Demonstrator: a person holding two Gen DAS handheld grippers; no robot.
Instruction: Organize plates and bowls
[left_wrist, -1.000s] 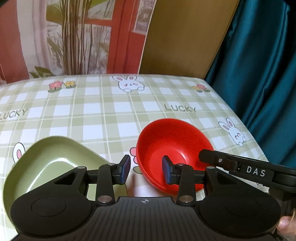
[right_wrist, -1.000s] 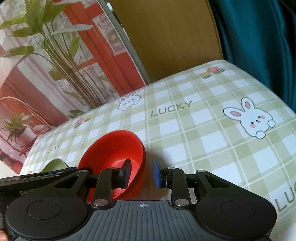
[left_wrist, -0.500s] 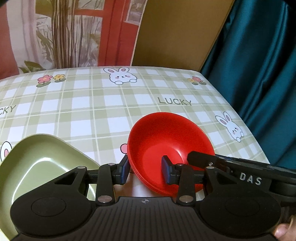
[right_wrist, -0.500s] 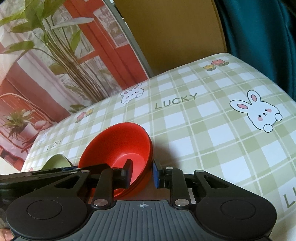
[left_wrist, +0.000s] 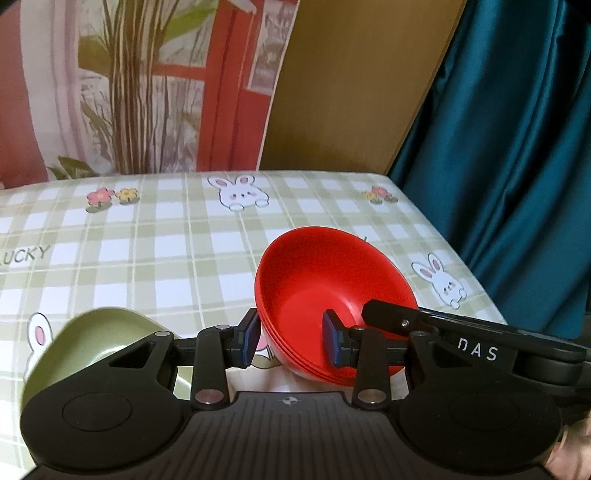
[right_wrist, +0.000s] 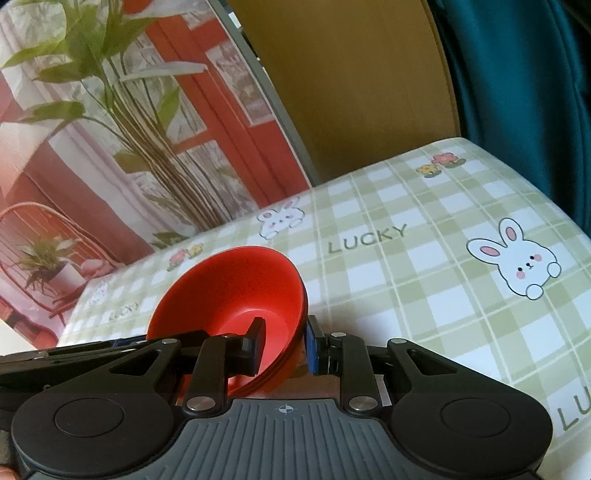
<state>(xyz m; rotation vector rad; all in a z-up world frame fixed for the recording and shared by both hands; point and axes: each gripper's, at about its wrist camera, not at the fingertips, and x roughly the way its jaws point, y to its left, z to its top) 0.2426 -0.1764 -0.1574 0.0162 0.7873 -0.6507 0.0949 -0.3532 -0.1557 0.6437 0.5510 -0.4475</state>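
Observation:
A stack of red bowls (left_wrist: 325, 284) is tilted and lifted off the checked tablecloth (left_wrist: 147, 240). My left gripper (left_wrist: 291, 341) straddles its near-left rim, one finger outside and one inside, with a wide gap between the pads. My right gripper (right_wrist: 282, 345) straddles the near-right rim of the same red stack (right_wrist: 229, 291), its pads close on the wall. A green plate (left_wrist: 92, 339) lies low left, partly under my left gripper.
The table's right edge (left_wrist: 461, 254) runs beside a teal curtain (left_wrist: 517, 147). A wooden panel (left_wrist: 351, 85) and a printed plant backdrop (left_wrist: 129, 85) stand behind the far edge.
Both grippers slid onto the rim of the red bowls. The stack has tipped and risen off the table; the right gripper's fingers have closed in on its wall.

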